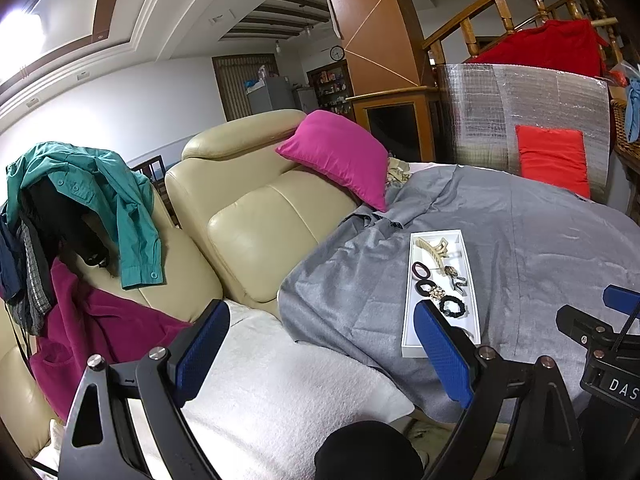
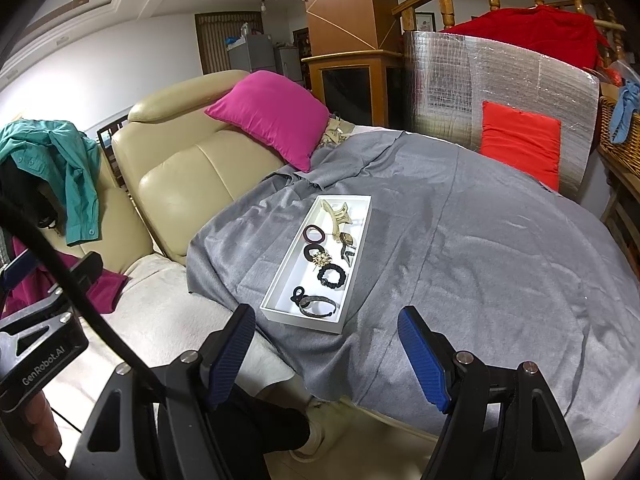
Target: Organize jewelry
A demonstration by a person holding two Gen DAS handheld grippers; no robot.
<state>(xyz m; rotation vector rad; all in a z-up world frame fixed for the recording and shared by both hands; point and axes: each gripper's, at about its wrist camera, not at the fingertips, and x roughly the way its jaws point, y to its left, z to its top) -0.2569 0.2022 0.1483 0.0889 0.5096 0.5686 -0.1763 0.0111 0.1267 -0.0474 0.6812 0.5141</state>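
The white tray [image 2: 362,248] lay on the gray cloth [image 2: 480,260], near the edge facing the sofa, and the right wrist view took in its whole length. Nearest that camera sat a dark bangle [image 2: 318,306] touching a small black tie [image 2: 298,293], a pair the left wrist view lost behind its own blue finger. Farther along came a black scrunchie [image 2: 331,276], a gold floral piece [image 2: 321,259], a black hair loop [image 2: 311,252], a maroon hair loop [image 2: 315,234], a metallic clip [image 2: 347,246] and, at the far end, a beige claw clip [image 2: 338,214]. All rested loose in the single compartment.

The left gripper [image 1: 322,344] hung wide, holding nothing, over the white towel [image 1: 280,380] and the cloth's edge. The right gripper [image 2: 326,334] was spread just as wide and empty, just short of the tray's near end.

On writing: "GenRobot.AI" showed on the left tool in the right view; "DAS" was all that could be read on the right tool in the left view.
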